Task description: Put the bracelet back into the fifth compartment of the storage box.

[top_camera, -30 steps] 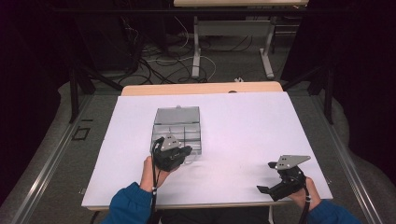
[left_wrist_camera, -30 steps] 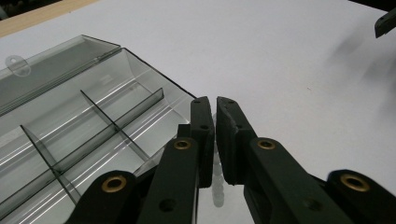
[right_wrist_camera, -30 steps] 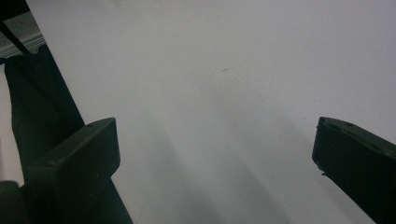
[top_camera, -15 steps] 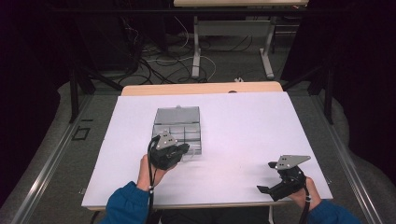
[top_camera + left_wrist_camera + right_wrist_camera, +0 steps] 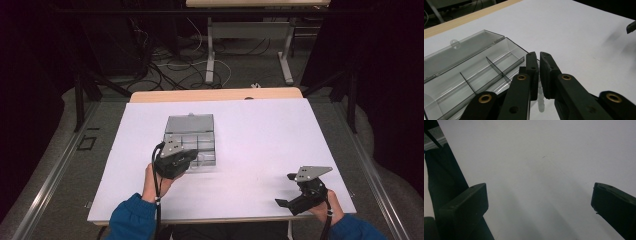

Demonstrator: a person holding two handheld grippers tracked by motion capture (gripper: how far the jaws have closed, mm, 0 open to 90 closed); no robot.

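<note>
A clear plastic compartment box (image 5: 192, 136) (image 5: 474, 72) lies open on the white table (image 5: 260, 130), its lid folded back and its dividers showing. My left gripper (image 5: 189, 157) (image 5: 539, 75) hovers at the box's near right corner. Its jaws stand almost together, and a small white ridged piece (image 5: 540, 101) sits blurred in the narrow gap between them. My right gripper (image 5: 286, 190) (image 5: 539, 202) rests low near the table's front right edge, open, with bare table between its jaws.
The table's wooden back edge (image 5: 215, 95) runs behind the box. Beyond it stand desk legs and cables (image 5: 210, 60) on the floor. One jaw of the right gripper (image 5: 631, 27) shows at the far right of the left gripper view.
The left hand has turned slightly at the box's near edge, so its grey plate now faces up. The right gripper has not moved.
</note>
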